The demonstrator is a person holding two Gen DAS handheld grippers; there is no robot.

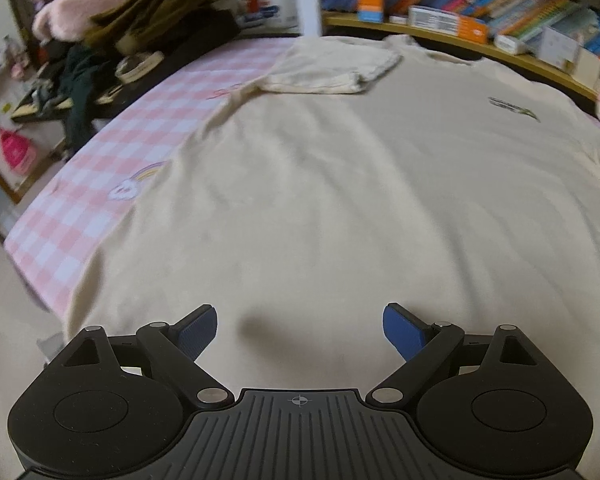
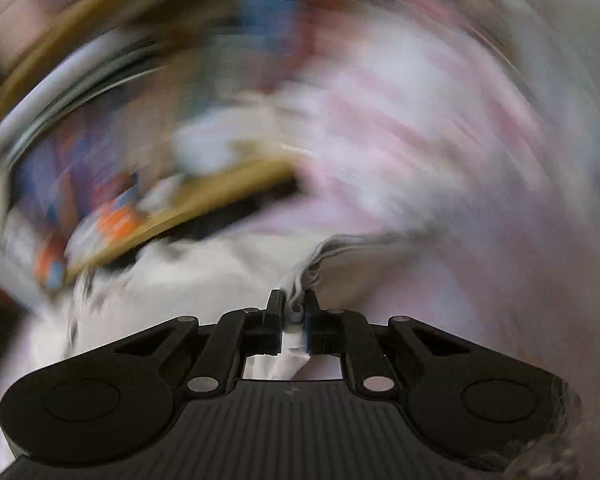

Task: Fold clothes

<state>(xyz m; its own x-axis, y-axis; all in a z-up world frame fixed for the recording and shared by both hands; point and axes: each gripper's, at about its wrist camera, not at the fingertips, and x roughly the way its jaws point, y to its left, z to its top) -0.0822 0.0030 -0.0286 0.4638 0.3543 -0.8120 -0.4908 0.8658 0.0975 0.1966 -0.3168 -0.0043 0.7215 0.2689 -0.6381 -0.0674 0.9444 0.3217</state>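
Cream T-shirt (image 1: 320, 184) spread flat on a pink checked sheet (image 1: 112, 184), far-left sleeve (image 1: 332, 68) folded inward. Left gripper (image 1: 300, 330) hovers over the near hem, fingers wide apart. Right gripper (image 2: 293, 306) pinches a bunched shirt edge (image 2: 340, 252); surroundings blurred.

A: Where's the left wrist camera?
B: Behind its tongs, low over the cream shirt (image 1: 340, 184), facing the bookshelf (image 1: 480, 8).
A: The right?
B: Close behind its tongs; blurred. Both show shirt.

Prob. a bedroom: checked bedsheet (image 1: 112, 168), bookshelf (image 1: 480, 4) (clothes pile (image 1: 112, 40) nearby).
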